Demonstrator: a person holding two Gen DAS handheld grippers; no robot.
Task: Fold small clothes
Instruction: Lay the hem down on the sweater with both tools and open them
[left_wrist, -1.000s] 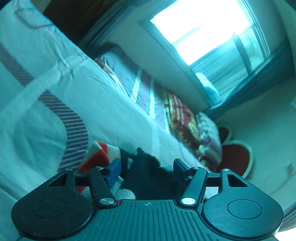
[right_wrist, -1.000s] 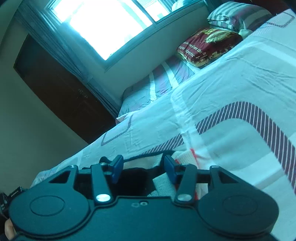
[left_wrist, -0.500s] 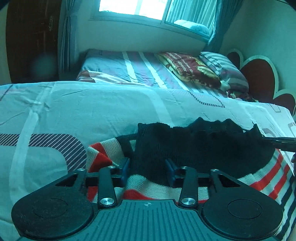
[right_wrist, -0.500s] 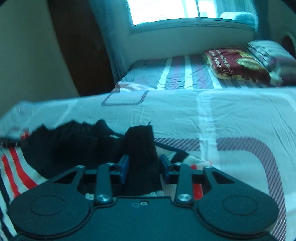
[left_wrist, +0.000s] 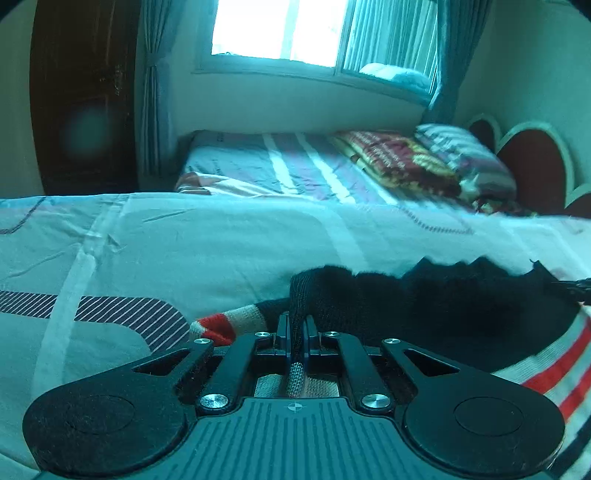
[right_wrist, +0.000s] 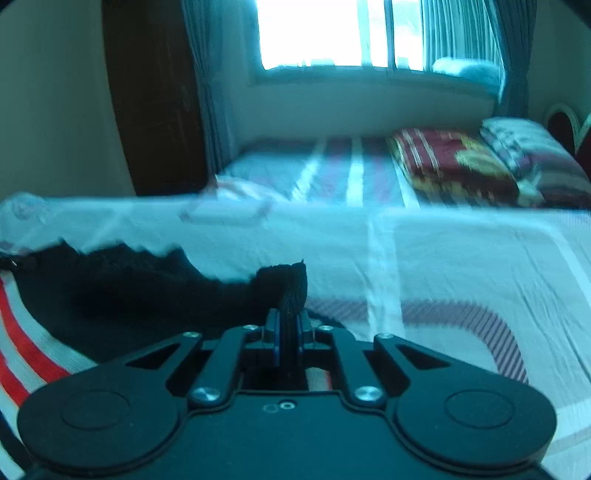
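A small knitted sweater (left_wrist: 436, 299) with a black band and red, white and dark stripes lies on the pale bedsheet (left_wrist: 207, 240). My left gripper (left_wrist: 294, 332) is shut on the left end of its black ribbed edge. My right gripper (right_wrist: 289, 332) is shut on the right end of the same black edge (right_wrist: 291, 284). The black band (right_wrist: 122, 280) stretches between the two grippers, lifted slightly. The striped body (right_wrist: 26, 350) hangs below it.
A second bed (left_wrist: 295, 166) with striped cover, a red patterned pillow (left_wrist: 402, 162) and a grey pillow (left_wrist: 465, 155) stands behind. A dark wooden door (left_wrist: 81, 92), a bright window (left_wrist: 280, 29) with curtains and a red headboard (left_wrist: 532, 155) are beyond.
Both grippers levelled from a tilted pose, then closed from open around the black edge to clamped on it. The black band is now pulled taut between them.
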